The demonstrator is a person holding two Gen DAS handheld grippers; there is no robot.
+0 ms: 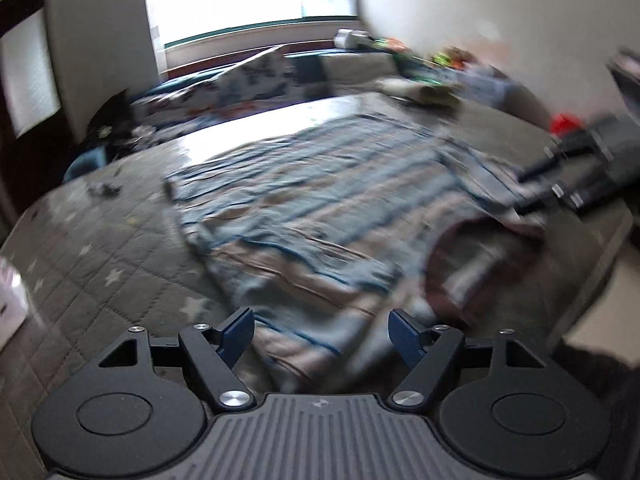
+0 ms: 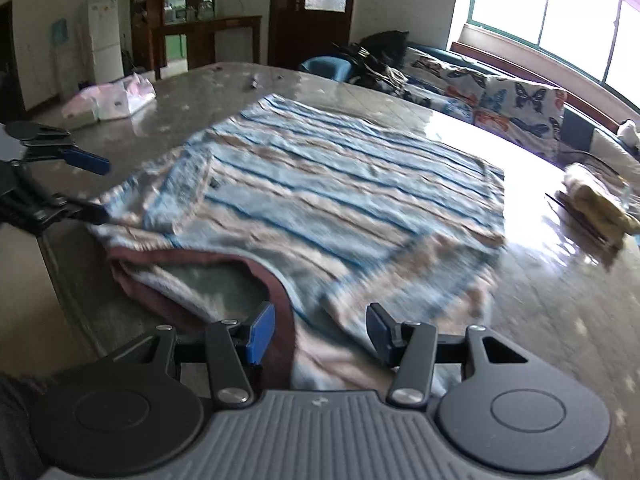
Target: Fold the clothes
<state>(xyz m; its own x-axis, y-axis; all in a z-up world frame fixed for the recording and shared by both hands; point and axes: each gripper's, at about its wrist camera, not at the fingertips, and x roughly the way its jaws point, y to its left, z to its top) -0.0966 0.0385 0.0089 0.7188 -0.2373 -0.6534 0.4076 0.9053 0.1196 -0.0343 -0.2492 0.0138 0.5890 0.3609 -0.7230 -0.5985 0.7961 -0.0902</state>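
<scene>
**Left tool (image 1: pixel 320 332) and right tool (image 2: pixel 320 334), both apart, at the neck end of a striped shirt**

Spread over most of the near half of the grey star-quilted surface (image 1: pixel 100 248): the striped shirt (image 2: pixel 340 200), blue, beige and white, lying fairly flat. Probably laid out like this so that edges and seams can be found and lined up for folding.

Turned toward the tools: the maroon collar (image 2: pixel 200 260), gaping open. Seemingly doubled inward along one side, a sleeve or side panel (too blurred to be sure). Could suit a shirt just laid out as well as one with a side already turned in.

Held low at the collar end, one to each side of the neck opening, with fingers spread wide and nothing clamped between them. Judged to be placed this way for taking the shoulders or sides as a pair. Seen from the right wrist view, the left tool's lower finger lies right at the cloth's edge without closing on it.

Set well apart at the far corner: pink-and-white packets (image 2: pixel 112 100) (out of the folding area).

Nothing readable anywhere. Small emblem (image 2: pixel 320 402) on the tool's ribbed body, too tiny to make out. Dark mark (image 2: pixel 215 183) on the shirt, perhaps a logo, equally illegible.
</scene>
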